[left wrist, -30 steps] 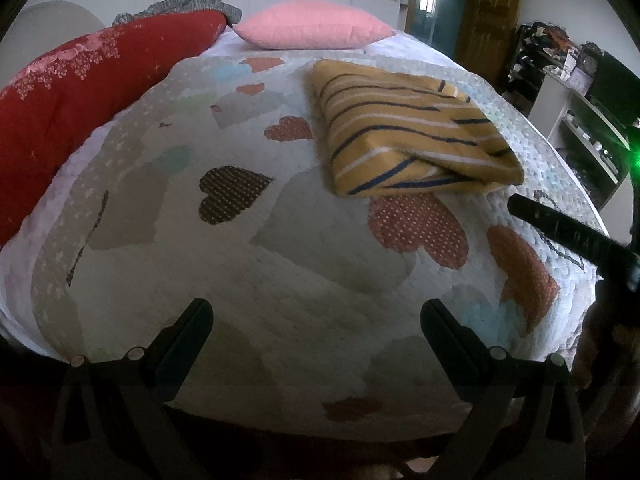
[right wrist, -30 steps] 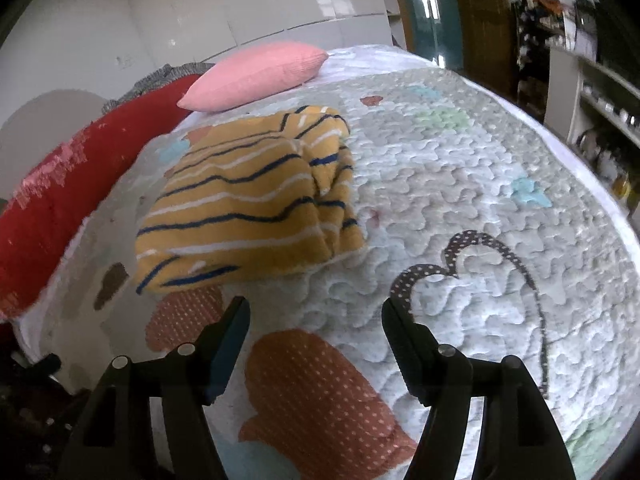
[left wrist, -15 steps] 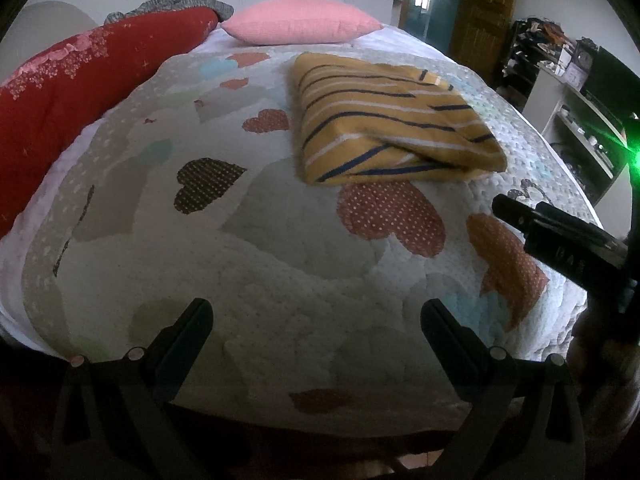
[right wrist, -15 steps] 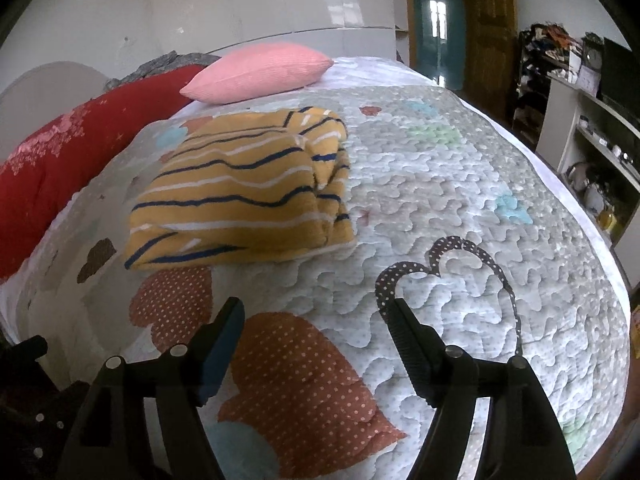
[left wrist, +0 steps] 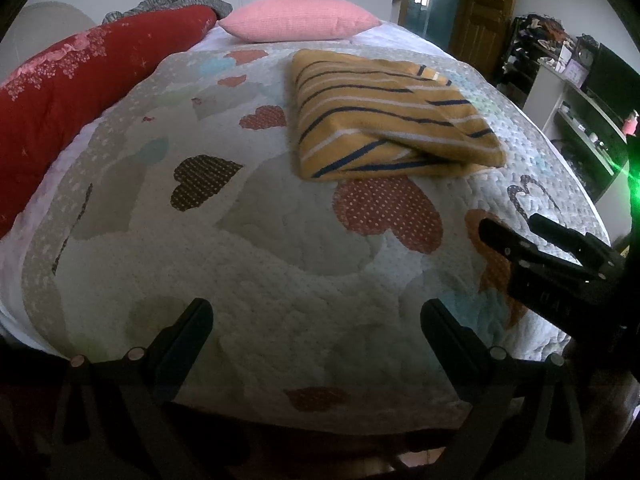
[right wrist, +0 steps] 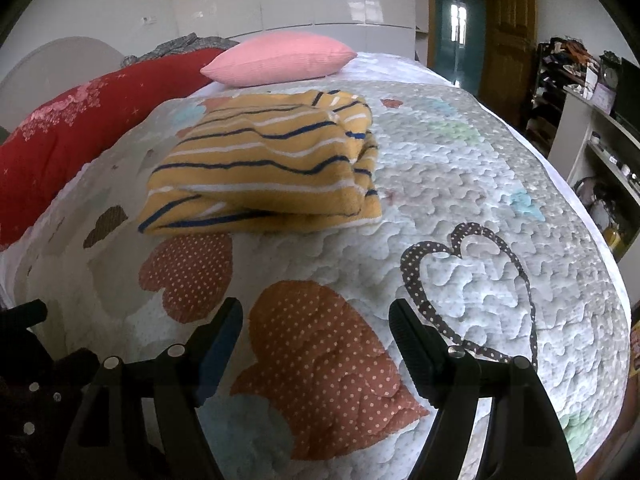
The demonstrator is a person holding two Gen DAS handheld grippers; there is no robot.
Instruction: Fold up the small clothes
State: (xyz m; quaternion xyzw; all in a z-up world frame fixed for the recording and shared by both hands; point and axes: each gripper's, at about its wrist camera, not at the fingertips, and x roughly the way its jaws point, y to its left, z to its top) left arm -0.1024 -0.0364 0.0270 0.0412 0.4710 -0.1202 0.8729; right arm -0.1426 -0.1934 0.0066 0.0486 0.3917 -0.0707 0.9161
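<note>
Both cameras have backed off since the earlier frames: the striped garment (right wrist: pixel 264 168) sits further up and away in both views now, and the right gripper (right wrist: pixel 316 344) shows more of itself at the right edge of the left wrist view (left wrist: pixel 516 236). Right jaws have just been opening a little, nothing between them, only quilt (right wrist: pixel 460 184) below. Left gripper (left wrist: pixel 316 336) also stands wide apart and empty, over the near edge of the quilt. Landmark: the red dotted heart (left wrist: pixel 388 216) on the quilt. Left gripper is on the near side of it, right gripper just to the right of it, neither touching the garment. Directly beyond the heart, touching its far edge in the left view, lies the yellow garment with navy and white stripes, folded into a compact layered rectangle, flat on the quilt, edges roughly squared, one loose layer showing at the near edge. Judgement: this piece looks done, fold complete and released. No other unfolded small clothes visible on the quilt, so what is left I cannot tell; maybe a final tidy of that near edge. Further past the heart: pink pillow (left wrist: pixel 298 22) at the head of the bed, red bolster (left wrist: pixel 80 84) along the left side. Containers: none on the bed. Open shelving (right wrist: pixel 600 160) well to the right of the heart holds small clutter, too blurred to identify.
</note>
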